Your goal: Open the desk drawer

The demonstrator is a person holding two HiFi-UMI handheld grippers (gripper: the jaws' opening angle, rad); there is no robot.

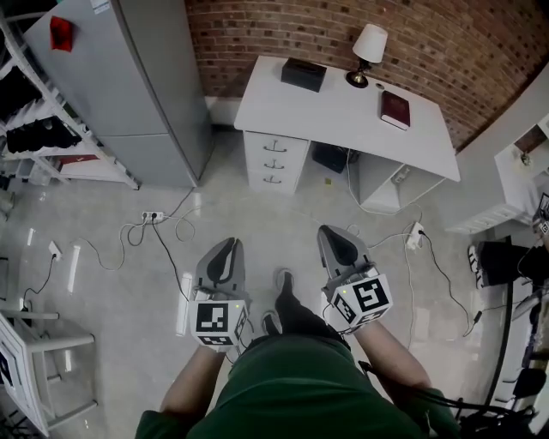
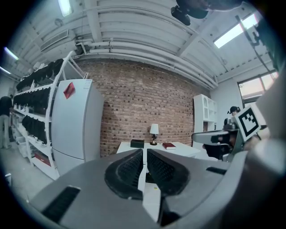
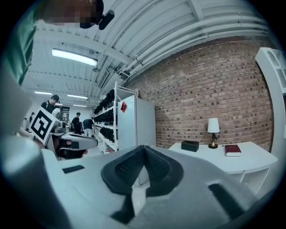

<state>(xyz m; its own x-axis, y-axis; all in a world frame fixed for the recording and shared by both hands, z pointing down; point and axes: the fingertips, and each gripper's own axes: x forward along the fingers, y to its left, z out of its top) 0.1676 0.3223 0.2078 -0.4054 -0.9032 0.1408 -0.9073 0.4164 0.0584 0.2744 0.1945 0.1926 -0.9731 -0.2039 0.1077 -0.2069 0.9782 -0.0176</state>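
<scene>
Left gripper and right gripper both closed, empty, over pale floor with loose cables. Well ahead, white counter, drawer stack under its left end, all shut. Lamp, book on top, brick wall behind

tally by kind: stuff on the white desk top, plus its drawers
lamp: 1
black box: 1
red book: 1
drawers: 3
total: 6
</scene>
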